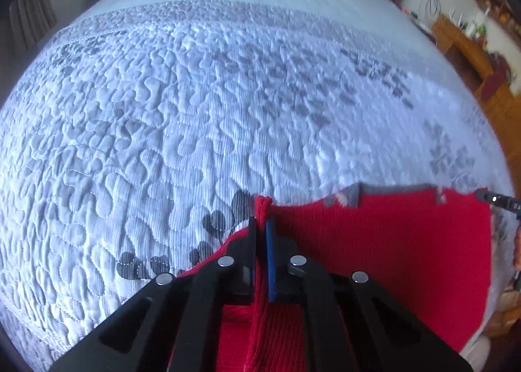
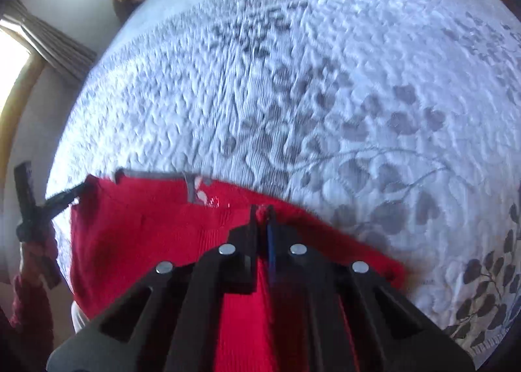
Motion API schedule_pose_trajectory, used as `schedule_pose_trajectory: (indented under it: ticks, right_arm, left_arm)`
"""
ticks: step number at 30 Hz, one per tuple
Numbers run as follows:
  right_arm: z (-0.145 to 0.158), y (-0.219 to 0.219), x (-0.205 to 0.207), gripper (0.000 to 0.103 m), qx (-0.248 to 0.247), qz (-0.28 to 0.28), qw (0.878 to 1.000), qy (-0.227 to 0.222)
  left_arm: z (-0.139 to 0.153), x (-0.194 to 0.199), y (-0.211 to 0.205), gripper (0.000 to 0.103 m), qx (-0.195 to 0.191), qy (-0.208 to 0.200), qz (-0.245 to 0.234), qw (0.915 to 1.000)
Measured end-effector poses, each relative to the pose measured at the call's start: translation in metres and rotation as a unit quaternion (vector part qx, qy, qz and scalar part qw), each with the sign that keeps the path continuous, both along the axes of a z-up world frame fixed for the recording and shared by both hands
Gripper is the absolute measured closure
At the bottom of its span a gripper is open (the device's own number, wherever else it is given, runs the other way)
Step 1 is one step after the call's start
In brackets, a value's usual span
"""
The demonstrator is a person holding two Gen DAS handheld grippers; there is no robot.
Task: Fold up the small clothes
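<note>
Two tongs, one red garment

left gripper: jaws nearly together, pinching a raised fold of the red garment between its fingers
right gripper: jaws nearly together, pinching a ridge of that cloth
spacing: each gripper's tip shows at the edge of the other's view

Your left tongs are pinching a raised ridge of the red knitted garment, the jaws closed tight on the fold. The garment (grey trim along its far edge) is spreading rightward over the white quilted bedspread. At the far right edge, a black tip of your other tongs is showing beside the garment's corner.
</note>
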State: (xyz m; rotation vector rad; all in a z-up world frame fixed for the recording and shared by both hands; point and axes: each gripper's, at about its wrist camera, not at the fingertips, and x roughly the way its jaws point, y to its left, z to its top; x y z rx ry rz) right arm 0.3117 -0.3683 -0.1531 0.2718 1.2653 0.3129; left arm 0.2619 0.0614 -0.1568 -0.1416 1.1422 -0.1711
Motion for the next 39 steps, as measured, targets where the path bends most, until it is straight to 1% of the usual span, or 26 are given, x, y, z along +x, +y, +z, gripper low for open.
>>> schedule_pose_trajectory:
  ticks: [3, 4, 6, 7, 9, 11, 12, 13, 16, 17, 18, 19, 20, 22, 23, 24, 25, 27, 28, 30, 33, 37, 39]
  right_arm:
    - [0.015, -0.017, -0.004, 0.100, 0.039, -0.020, 0.999, -0.020]
    - [0.016, -0.018, -0.003, 0.100, 0.038, -0.021, 0.999, -0.022]
    - [0.013, -0.019, -0.002, 0.100, 0.021, -0.023, 0.999, -0.024]
    - [0.010, -0.020, -0.001, 0.100, 0.019, -0.027, 0.999, -0.021]
    - [-0.004, -0.021, 0.002, 0.100, 0.014, -0.034, 0.999, -0.007]
    - [-0.023, -0.021, 0.004, 0.100, -0.014, -0.039, 0.999, 0.015]
    - [-0.033, -0.021, 0.004, 0.100, -0.021, -0.041, 0.999, 0.028]
    - [-0.042, -0.022, 0.004, 0.100, -0.018, -0.047, 0.998, 0.037]
    - [-0.042, -0.027, 0.001, 0.099, -0.003, -0.061, 0.997, 0.039]
    - [-0.040, -0.027, 0.000, 0.095, -0.005, -0.064, 0.997, 0.042]
    - [-0.038, -0.027, 0.000, 0.088, -0.003, -0.065, 0.997, 0.043]
    - [-0.033, -0.028, -0.002, 0.083, -0.002, -0.067, 0.997, 0.041]
    - [-0.024, -0.028, -0.008, 0.079, -0.005, -0.068, 0.997, 0.033]
    - [-0.008, -0.028, -0.019, 0.076, -0.026, -0.069, 0.997, 0.022]
    - [0.001, -0.026, -0.026, 0.070, -0.041, -0.070, 0.997, 0.019]
    - [0.012, -0.024, -0.038, 0.066, -0.059, -0.072, 0.996, 0.012]
    - [0.019, -0.021, -0.047, 0.066, -0.072, -0.071, 0.995, 0.004]
    - [0.032, -0.014, -0.068, 0.066, -0.097, -0.067, 0.993, -0.012]
    - [0.036, -0.009, -0.082, 0.066, -0.109, -0.064, 0.992, -0.018]
    - [0.038, 0.001, -0.103, 0.066, -0.113, -0.060, 0.992, -0.019]
    - [0.036, 0.016, -0.135, 0.067, -0.098, -0.053, 0.994, -0.017]
    - [0.036, 0.034, -0.156, 0.067, -0.116, -0.053, 0.992, -0.021]
    - [0.038, 0.037, -0.163, 0.067, -0.118, -0.056, 0.991, -0.022]
  left_arm:
    - [0.009, -0.001, 0.003, 0.098, -0.019, -0.029, 0.004, 0.9994]
    - [0.009, 0.000, 0.003, 0.098, -0.021, -0.033, 0.004, 0.9992]
    - [0.005, 0.003, 0.003, 0.098, -0.015, -0.036, 0.009, 0.9992]
    - [-0.001, 0.005, 0.003, 0.098, -0.012, -0.029, 0.011, 0.9994]
    - [-0.021, 0.009, 0.003, 0.098, 0.006, -0.003, 0.013, 0.9999]
    - [-0.035, 0.008, 0.005, 0.098, 0.008, 0.006, 0.013, 0.9999]
    - [-0.037, 0.007, 0.007, 0.098, 0.000, 0.005, 0.016, 0.9999]
    - [-0.037, 0.007, 0.010, 0.097, -0.004, 0.007, 0.019, 0.9998]
    - [-0.034, 0.007, 0.009, 0.093, 0.004, 0.010, 0.021, 0.9997]
    - [-0.030, 0.006, 0.008, 0.088, 0.009, 0.011, 0.022, 0.9997]
    - [-0.026, 0.005, 0.007, 0.081, 0.017, 0.012, 0.025, 0.9995]
    - [-0.019, 0.001, 0.007, 0.056, 0.027, 0.014, 0.033, 0.9990]
    - [-0.013, -0.003, 0.007, 0.044, 0.028, 0.009, 0.037, 0.9989]
    - [0.003, -0.017, 0.007, 0.044, 0.033, -0.007, 0.042, 0.9986]
    - [0.011, -0.027, 0.006, 0.042, 0.034, -0.011, 0.040, 0.9985]
    - [0.016, -0.034, 0.005, 0.040, 0.034, -0.013, 0.042, 0.9984]
    - [0.022, -0.045, 0.004, 0.038, 0.031, -0.012, 0.048, 0.9983]
    - [0.028, -0.068, 0.000, 0.038, 0.015, -0.009, 0.051, 0.9986]
    - [0.029, -0.077, -0.002, 0.038, 0.016, -0.006, 0.052, 0.9985]
    - [0.031, -0.100, -0.012, 0.038, 0.016, -0.008, 0.047, 0.9988]
    - [0.033, -0.127, -0.026, 0.038, 0.022, -0.011, 0.031, 0.9992]
    - [0.037, -0.148, -0.035, 0.038, 0.034, -0.013, 0.018, 0.9992]
    - [0.040, -0.152, -0.038, 0.035, 0.041, -0.017, 0.014, 0.9989]
